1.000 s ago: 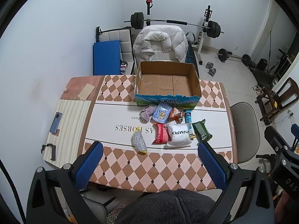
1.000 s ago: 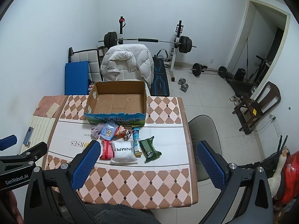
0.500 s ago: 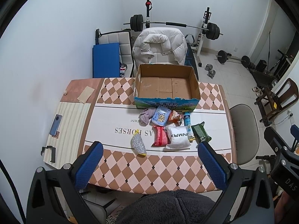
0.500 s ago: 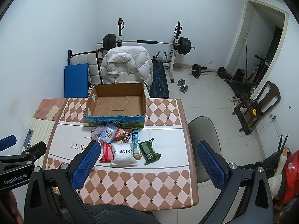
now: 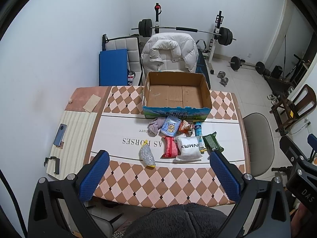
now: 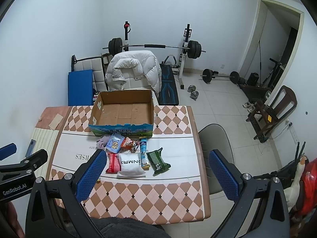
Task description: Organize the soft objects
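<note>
Both grippers hang high above the checkered worktop (image 5: 174, 186), well apart from everything on it. The left gripper (image 5: 158, 175) has its blue-padded jaws spread wide and holds nothing; the right gripper (image 6: 156, 175) is likewise released, jaws wide and bare.

At the far side of the worktop stands an open brown cardboard box with a blue printed front (image 5: 177, 94); its inside shows only bare cardboard. Just in front of the box lies a loose cluster of soft things. Nearest the box are a crumpled lilac cloth (image 5: 155, 125), a pale blue pouch with a cartoon figure (image 5: 170, 126) leaning over it, an orange snack packet (image 5: 185, 127) and a slim blue-and-white tube (image 5: 198, 133). Closer to the grippers lie a red foil packet (image 5: 170, 146), a white pillow-like pack with black lettering (image 5: 189, 147) touching it, and a dark green packet (image 5: 212, 143) to the right. A clear bag of small beads with yellow ends (image 5: 147, 155) lies apart to the left.

A blue phone (image 5: 60, 134) rests on the striped left edge.
</note>
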